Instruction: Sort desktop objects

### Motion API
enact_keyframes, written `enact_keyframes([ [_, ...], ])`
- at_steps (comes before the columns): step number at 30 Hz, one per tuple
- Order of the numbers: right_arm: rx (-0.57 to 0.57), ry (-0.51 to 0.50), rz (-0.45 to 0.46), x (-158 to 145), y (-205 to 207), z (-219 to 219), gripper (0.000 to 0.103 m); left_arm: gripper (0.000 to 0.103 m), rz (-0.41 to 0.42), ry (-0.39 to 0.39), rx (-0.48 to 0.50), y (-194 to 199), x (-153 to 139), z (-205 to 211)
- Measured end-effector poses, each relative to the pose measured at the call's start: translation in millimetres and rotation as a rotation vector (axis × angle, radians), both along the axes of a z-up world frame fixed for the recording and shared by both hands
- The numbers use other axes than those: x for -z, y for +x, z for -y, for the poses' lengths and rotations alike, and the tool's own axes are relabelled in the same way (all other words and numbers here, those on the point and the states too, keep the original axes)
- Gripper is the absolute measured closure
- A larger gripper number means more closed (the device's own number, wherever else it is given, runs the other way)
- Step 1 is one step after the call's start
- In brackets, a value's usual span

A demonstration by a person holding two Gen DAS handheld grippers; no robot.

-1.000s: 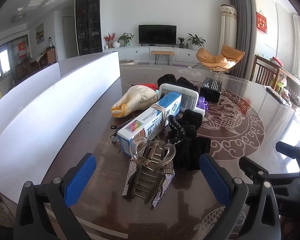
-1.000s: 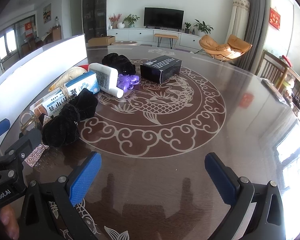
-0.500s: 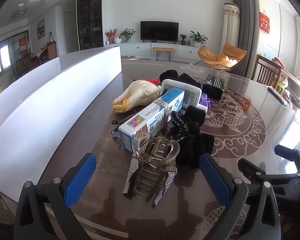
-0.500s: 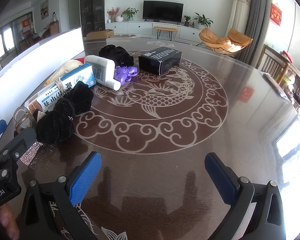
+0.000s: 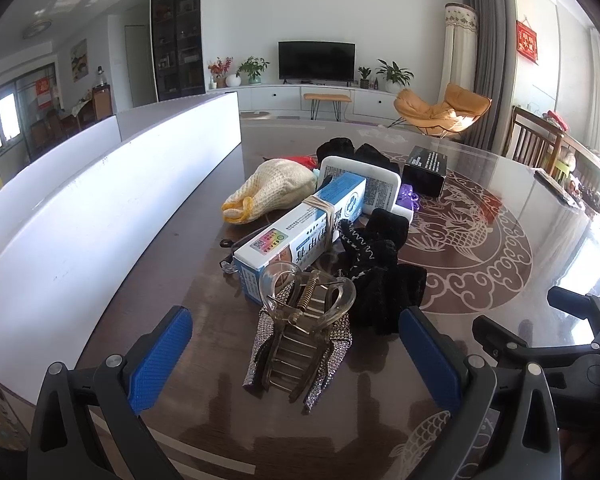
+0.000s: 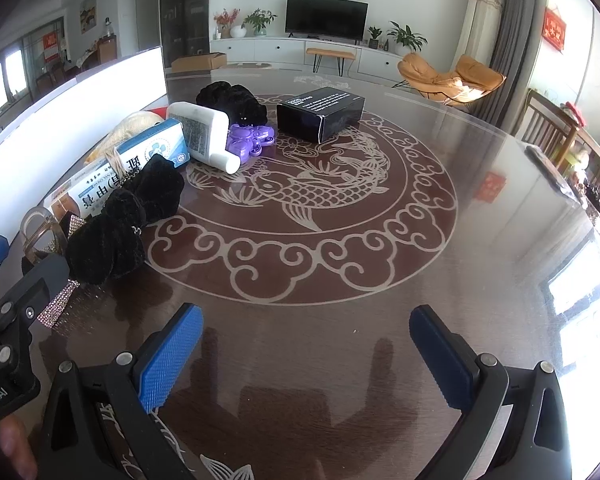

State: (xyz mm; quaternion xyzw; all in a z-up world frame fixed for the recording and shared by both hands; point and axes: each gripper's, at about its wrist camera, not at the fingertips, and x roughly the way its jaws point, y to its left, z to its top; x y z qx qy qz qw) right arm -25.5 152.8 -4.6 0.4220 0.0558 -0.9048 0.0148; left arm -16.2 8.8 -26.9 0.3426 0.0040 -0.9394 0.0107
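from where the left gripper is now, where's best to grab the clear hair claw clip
Probably across the toothed body of the hair claw clip, below the spring hinge. It lies flat on the table with its teeth end towards the left gripper, whose open fingers already flank it. Come straight forward and low. The looped handles at the far end sit against the blue-and-white box.

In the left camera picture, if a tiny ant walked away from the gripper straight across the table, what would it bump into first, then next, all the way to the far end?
Hair claw → blue-and-white box → white pack → black fluffy thing at the far end.
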Motion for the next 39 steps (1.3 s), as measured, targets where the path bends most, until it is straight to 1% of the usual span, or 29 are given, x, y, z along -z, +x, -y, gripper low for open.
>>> enact_keyframes([
  [17, 0.004, -0.002, 0.005, 2.2, 0.4, -1.1, 0.0, 0.0, 0.002, -0.006, 0.004, 0.6, 0.0, -1.0],
  [39, 0.017, -0.005, 0.037, 5.8, -2.5, -2.8, 0.0, 0.0, 0.007, -0.01, 0.006, 0.6, 1.3, -1.9],
])
